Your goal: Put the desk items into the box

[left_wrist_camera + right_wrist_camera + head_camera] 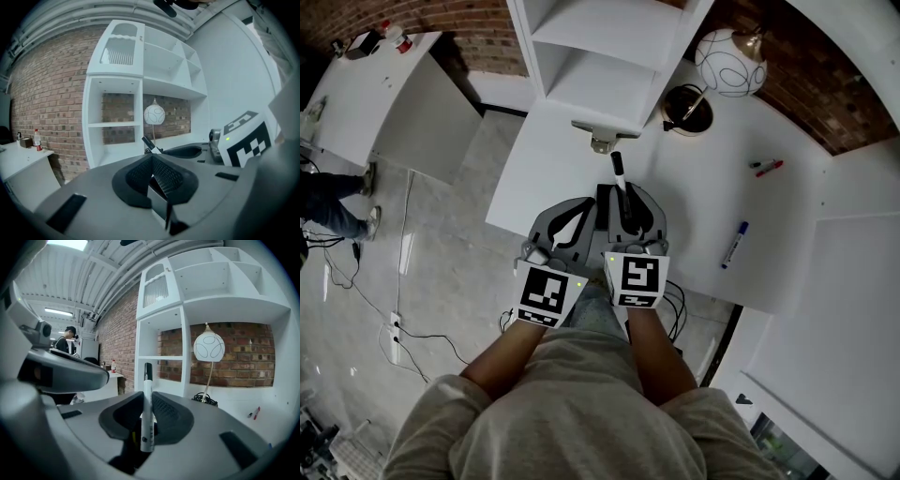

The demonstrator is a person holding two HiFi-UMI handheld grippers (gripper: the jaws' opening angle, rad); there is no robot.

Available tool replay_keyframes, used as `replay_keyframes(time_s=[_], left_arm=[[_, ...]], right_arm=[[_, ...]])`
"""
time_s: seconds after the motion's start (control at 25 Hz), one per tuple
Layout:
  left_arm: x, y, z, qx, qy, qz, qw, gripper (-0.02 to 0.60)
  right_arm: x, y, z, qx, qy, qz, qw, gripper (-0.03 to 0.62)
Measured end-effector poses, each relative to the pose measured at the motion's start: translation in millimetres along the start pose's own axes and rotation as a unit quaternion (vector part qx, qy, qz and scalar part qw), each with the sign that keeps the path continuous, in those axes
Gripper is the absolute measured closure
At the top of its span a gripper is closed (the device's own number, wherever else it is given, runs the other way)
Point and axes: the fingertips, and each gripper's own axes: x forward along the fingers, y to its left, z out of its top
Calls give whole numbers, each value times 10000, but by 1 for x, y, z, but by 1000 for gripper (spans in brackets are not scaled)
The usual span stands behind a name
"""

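Note:
My right gripper (624,195) is shut on a white marker with a black cap (619,173), which sticks out forward over the white desk (572,159). In the right gripper view the marker (147,394) stands upright between the pads of the gripper (147,411). My left gripper (584,208) is close beside it on the left, jaws together with nothing between them (152,164). Loose on the desk to the right are a blue marker (734,244) and a red and a dark marker (767,168). No box is clearly in view.
A white shelf unit (600,56) stands at the back of the desk. A dark round container (686,110) and a white globe lamp (729,49) sit to its right. Another white table (366,84) is at the far left, with a person's legs (333,202) on the floor beside it.

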Motion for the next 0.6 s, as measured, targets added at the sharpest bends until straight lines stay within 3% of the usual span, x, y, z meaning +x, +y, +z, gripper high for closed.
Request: replay_keyframes(time_s=[0.28,0.6], left_arm=[[1,2,-5,-13,60,-1,10000,577],[0,2,-7,-22,78,7,10000,577]], right_arm=[[8,14,-16,-350,549,429,9970,519],[10,20,-36,-710,1622,676,9819,519]])
